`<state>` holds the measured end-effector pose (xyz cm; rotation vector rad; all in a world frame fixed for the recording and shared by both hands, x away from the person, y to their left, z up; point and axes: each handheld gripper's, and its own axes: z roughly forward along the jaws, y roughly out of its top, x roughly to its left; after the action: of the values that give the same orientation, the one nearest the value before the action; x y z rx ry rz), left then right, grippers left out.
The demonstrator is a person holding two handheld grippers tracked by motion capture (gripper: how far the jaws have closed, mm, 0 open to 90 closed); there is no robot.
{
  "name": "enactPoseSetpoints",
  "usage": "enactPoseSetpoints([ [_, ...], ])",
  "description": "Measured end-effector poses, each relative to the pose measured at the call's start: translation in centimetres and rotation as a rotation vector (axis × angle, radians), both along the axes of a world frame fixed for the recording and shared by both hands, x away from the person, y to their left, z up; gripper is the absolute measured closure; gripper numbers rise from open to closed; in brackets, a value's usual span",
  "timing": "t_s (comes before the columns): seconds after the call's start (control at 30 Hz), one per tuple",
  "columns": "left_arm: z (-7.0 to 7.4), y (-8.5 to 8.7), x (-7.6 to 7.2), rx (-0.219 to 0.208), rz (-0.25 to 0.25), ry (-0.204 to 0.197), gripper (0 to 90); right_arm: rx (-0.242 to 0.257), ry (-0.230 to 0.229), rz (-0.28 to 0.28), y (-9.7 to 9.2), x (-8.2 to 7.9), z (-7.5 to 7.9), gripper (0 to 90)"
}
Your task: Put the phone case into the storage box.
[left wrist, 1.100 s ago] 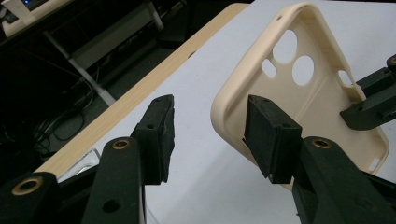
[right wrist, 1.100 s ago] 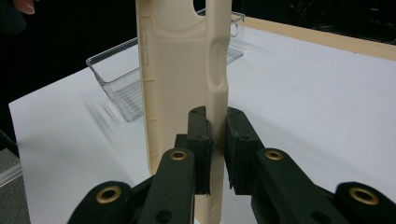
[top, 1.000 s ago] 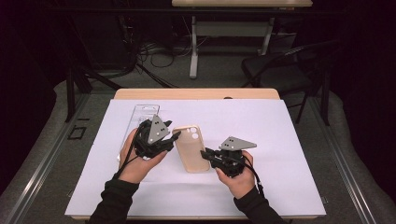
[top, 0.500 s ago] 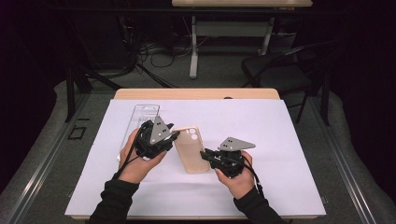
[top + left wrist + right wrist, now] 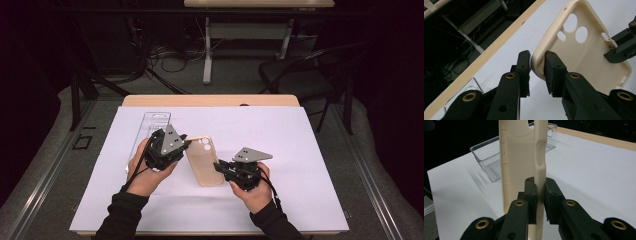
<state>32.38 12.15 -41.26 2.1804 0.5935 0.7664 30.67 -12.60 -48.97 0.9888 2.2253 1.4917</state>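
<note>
Covering most of the wooden table [image 5: 210, 100], a white sheet [image 5: 280, 145] carries everything in play: a clear plastic tray [image 5: 154, 121] toward the far left, then a cream phone case [image 5: 204, 161] held between the two tools near the sheet's middle, open side up with its camera cut-outs at the far end. The left gripper [image 5: 537, 65] has its jaws narrowed around the case's wall at the corner near the cut-outs, one pad outside the rim and one inside, though a sliver of gap on the outer side leaves it unclear whether the grip is firm. The right gripper [image 5: 539, 192] is pinched onto the opposite long edge, jaws closed tight on the thin wall. With both tools on it, the step in hand looks like a shared lift or handover of the case, perhaps toward the tray. Doing it well calls for seating the left pads fully on the rim before the right one lets go, keeping both hands level so the soft case does not twist or spring free, and moving slowly because only thin walls are gripped.
</note>
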Motion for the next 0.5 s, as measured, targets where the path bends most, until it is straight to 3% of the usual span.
enactPoseSetpoints([
  [0.5, 0.11, 0.17, -0.02, -0.013, 0.006, 0.02, 79.5, 0.003, 0.003, 0.007, 0.1, -0.05, -0.05, 81.9],
])
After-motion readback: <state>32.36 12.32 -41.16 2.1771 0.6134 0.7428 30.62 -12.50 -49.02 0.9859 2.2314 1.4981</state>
